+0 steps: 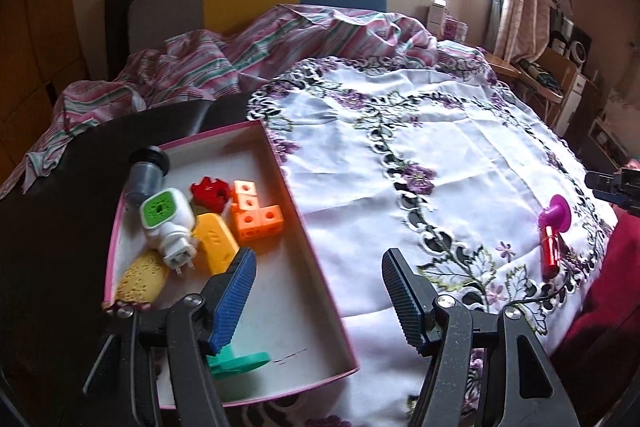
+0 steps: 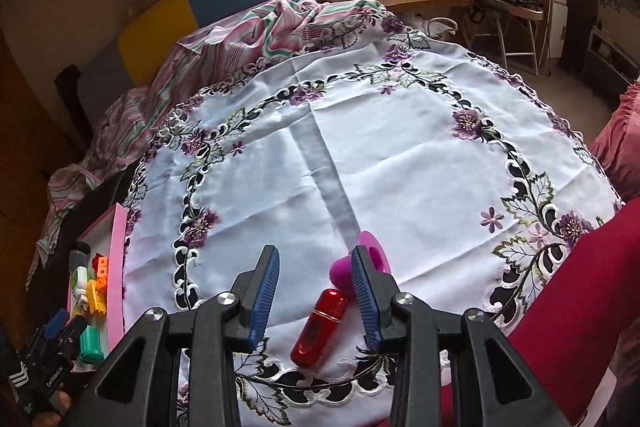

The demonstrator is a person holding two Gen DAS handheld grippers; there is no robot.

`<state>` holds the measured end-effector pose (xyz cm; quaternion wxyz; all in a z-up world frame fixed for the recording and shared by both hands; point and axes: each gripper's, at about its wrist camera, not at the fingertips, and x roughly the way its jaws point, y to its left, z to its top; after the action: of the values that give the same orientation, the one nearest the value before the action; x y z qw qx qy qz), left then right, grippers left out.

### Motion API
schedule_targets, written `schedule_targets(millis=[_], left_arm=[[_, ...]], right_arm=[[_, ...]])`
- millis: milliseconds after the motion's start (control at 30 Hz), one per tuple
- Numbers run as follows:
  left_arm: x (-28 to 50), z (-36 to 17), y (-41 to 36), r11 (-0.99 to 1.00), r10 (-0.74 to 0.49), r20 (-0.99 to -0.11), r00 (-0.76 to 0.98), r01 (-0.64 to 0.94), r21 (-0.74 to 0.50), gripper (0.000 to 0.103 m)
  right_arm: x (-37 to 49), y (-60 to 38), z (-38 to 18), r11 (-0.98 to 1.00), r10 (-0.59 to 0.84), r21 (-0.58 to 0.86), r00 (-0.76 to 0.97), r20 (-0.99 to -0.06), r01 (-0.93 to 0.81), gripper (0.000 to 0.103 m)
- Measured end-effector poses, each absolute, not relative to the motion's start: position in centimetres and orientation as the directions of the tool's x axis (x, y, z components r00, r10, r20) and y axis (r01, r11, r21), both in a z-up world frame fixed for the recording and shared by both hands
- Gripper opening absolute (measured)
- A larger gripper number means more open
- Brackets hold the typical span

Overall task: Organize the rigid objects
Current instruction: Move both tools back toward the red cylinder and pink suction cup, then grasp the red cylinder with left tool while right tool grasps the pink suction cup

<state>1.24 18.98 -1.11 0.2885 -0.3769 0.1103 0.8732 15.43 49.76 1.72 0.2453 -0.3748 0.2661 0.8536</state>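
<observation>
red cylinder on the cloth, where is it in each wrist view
Left wrist view: the red cylinder lies far right on the embroidered cloth, just below the magenta spool.
Right wrist view: bottom centre, red cylinder between the right gripper fingers, which do not touch it.
Shared landmark: the pink box of toys, on the left in both views.

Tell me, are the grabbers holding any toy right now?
No. The left gripper and right gripper are both open and empty.
</observation>
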Motion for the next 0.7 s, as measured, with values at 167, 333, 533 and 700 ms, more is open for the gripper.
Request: schedule_targets(millis=[167, 333, 533, 700], left_arm=[[2.1, -1.4, 21.9, -0.755, 0.469, -0.728, -0.499, -0.654, -0.038, 0.066], [3.5, -2.4, 25.8, -0.662, 0.534, -0.748, -0.395, -0.745, -0.079, 0.066], [6.1, -3.6, 30.9, -0.509, 0.605, -0.763, -0.227, -0.848, -0.151, 0.066], [8.4, -4.7, 35.4, -0.392, 0.627, -0.771, -0.106, -0.899, -0.196, 0.062]], right_arm=[[16.6, 51.1, 0.8, -0.693, 0.164, 0.384, -0.652, -0.74, -0.61, 0.037], [17.8, 52.4, 0.1, -0.616, 0.118, 0.506, -0.707, -0.698, -0.603, 0.037], [18.1, 52.6, -0.1, -0.589, 0.108, 0.542, -0.723, -0.682, -0.599, 0.037], [18.0, 52.7, -0.3, -0.585, 0.088, 0.557, -0.729, -0.678, -0.589, 0.037]])
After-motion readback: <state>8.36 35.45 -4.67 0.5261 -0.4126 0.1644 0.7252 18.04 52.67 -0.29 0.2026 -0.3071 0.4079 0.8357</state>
